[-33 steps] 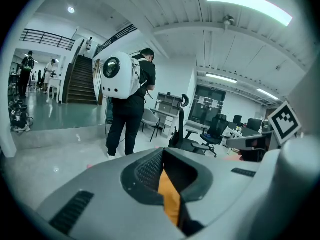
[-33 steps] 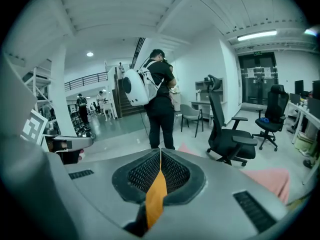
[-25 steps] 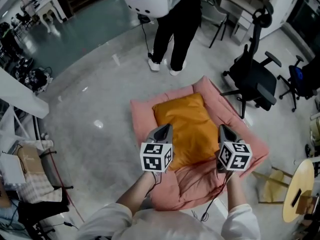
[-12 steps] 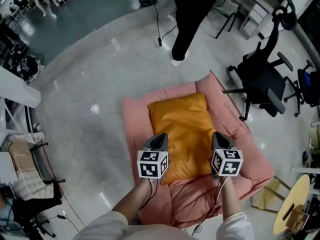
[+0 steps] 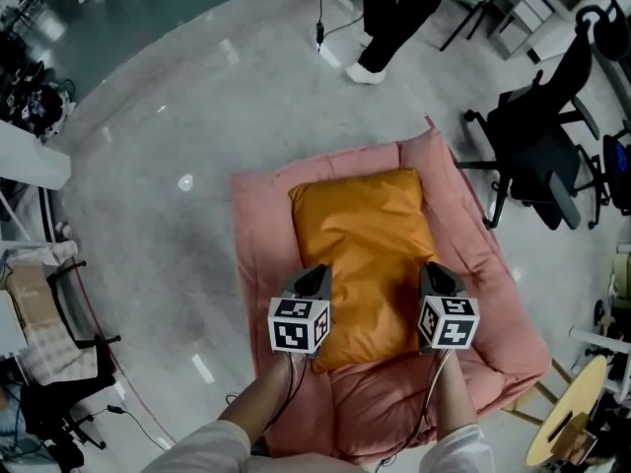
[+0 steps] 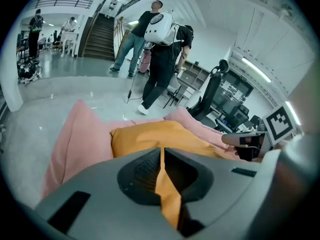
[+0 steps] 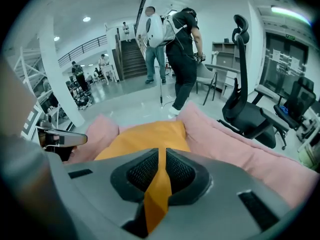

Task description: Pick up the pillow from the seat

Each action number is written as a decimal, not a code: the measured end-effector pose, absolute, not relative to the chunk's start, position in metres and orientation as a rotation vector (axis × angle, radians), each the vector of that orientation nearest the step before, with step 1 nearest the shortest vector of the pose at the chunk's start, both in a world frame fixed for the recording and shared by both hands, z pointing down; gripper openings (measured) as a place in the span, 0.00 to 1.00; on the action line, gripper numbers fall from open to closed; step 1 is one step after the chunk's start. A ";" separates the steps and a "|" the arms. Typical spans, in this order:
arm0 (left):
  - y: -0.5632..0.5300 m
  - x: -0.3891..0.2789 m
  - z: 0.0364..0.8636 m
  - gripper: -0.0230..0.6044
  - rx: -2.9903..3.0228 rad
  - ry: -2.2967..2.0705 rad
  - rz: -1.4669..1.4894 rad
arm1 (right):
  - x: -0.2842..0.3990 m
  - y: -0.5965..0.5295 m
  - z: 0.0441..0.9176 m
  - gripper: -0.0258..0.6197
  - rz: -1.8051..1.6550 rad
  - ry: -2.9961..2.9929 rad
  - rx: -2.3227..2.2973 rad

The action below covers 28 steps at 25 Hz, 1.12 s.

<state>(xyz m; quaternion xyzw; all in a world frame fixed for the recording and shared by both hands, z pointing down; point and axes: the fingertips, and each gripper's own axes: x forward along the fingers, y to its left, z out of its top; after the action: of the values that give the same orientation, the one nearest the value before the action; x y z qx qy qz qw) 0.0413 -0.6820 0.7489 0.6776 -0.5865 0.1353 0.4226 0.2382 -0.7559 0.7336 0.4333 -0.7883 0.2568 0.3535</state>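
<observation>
Orange pillow: lying on pink floor seat, within its raised edges. Left gripper: jaws pressed together on a fold of pillow fabric at near-left edge. Right gripper: likewise pinching pillow fabric at near-right edge. Black office chair: just beside seat.

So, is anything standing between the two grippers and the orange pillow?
Nothing visible does. The left gripper and the right gripper are each shut on a fold of the pillow near its near edge. The pillow lies on the pink seat.
</observation>
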 end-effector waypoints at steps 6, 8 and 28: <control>-0.678 0.040 0.774 0.22 1.658 -1.427 0.333 | 0.239 -0.762 0.751 0.09 0.637 -2.017 1.108; -0.677 0.040 0.781 0.22 1.647 -1.420 0.334 | 0.239 -0.765 0.756 0.11 0.635 -2.011 1.100; -0.664 0.053 0.836 0.56 1.529 -1.361 0.345 | 0.241 -0.769 0.817 0.47 0.666 -1.867 0.968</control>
<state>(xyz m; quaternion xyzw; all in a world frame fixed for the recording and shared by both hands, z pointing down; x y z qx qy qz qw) 0.0530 -0.6637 0.8357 0.6344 -0.5647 0.1431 0.5081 0.2406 -0.7687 0.8171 0.3916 -0.7556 0.2693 0.4508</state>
